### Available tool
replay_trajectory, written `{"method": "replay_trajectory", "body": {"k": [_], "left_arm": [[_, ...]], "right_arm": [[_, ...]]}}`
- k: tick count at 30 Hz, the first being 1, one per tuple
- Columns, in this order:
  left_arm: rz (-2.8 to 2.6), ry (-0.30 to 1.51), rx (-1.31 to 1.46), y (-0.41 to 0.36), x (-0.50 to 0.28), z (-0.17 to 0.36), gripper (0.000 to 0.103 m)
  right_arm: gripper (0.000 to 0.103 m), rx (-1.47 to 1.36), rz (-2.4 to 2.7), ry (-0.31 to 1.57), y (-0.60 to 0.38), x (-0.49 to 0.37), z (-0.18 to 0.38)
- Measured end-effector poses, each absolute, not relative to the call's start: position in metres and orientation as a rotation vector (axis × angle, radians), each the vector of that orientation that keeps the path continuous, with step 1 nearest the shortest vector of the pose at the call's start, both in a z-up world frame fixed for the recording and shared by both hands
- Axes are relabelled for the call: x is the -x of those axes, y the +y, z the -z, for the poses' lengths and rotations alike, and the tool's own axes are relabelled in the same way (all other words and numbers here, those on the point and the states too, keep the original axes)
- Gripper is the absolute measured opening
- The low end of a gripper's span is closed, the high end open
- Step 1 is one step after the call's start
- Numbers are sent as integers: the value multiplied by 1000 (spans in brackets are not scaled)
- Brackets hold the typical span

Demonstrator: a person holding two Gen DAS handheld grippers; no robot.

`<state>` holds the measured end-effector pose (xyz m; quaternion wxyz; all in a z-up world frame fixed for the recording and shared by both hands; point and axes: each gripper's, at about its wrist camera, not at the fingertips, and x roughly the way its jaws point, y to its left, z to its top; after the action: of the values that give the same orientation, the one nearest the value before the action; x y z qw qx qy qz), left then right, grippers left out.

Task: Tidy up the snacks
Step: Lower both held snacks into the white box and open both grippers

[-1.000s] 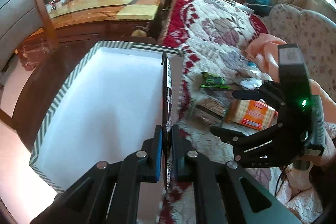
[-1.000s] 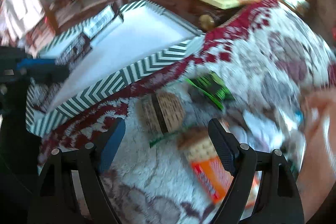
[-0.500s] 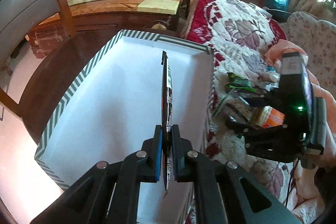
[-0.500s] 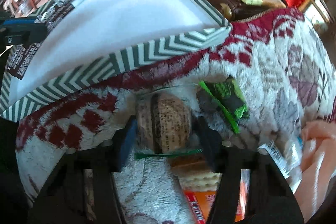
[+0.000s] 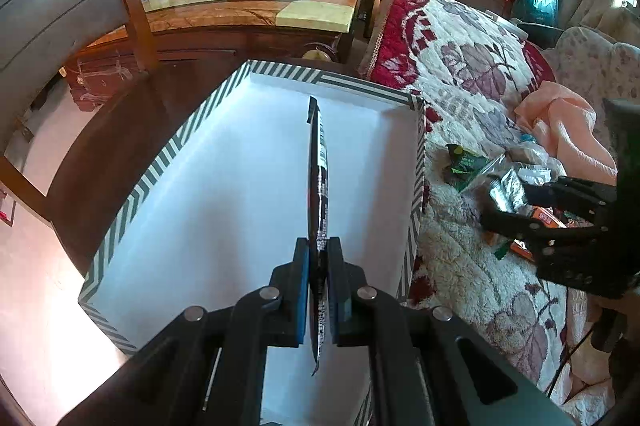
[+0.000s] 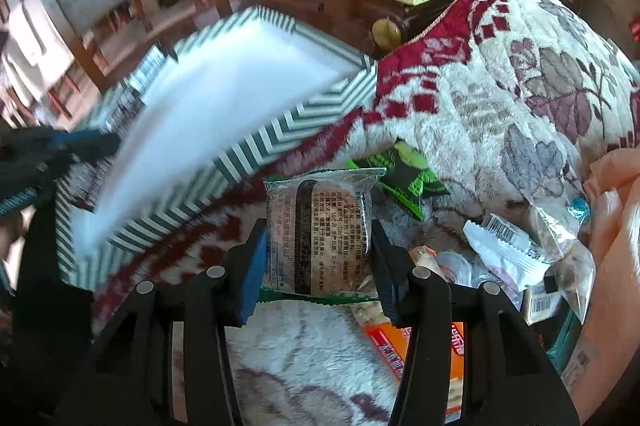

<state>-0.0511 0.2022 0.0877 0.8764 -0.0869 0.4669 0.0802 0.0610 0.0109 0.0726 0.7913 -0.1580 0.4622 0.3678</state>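
Your right gripper has just clamped the biscuit pack at frame centre (it was wide 1 second ago); left gripper still pinches a flat packet over the box. Both can go in.

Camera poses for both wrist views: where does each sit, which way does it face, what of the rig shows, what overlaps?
Left wrist: on the left gripper, facing forward and down into the striped box; its fingers clamp a flat dark packet, right gripper at right.
Right wrist: on the right gripper, facing down at the blanket; fingers shut on a wrapped biscuit pack.
Shared: box, green snack packet, blanket, each other's gripper.
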Motion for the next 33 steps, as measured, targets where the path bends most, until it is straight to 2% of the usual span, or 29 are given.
{"method": "replay_trajectory", "body": {"k": [8,16,33], "left_arm": [[-208,966,175,218,48,-92,9],[-239,997,198,242,38,-83,9],[-313,1083,273,269,32,-46,12]], "right_arm": [[47,307,-858,950,41,-60,-97],[47,313,-903,952,87,-67,-98],[49,370,-936,1096,151,-70,-38]]}}
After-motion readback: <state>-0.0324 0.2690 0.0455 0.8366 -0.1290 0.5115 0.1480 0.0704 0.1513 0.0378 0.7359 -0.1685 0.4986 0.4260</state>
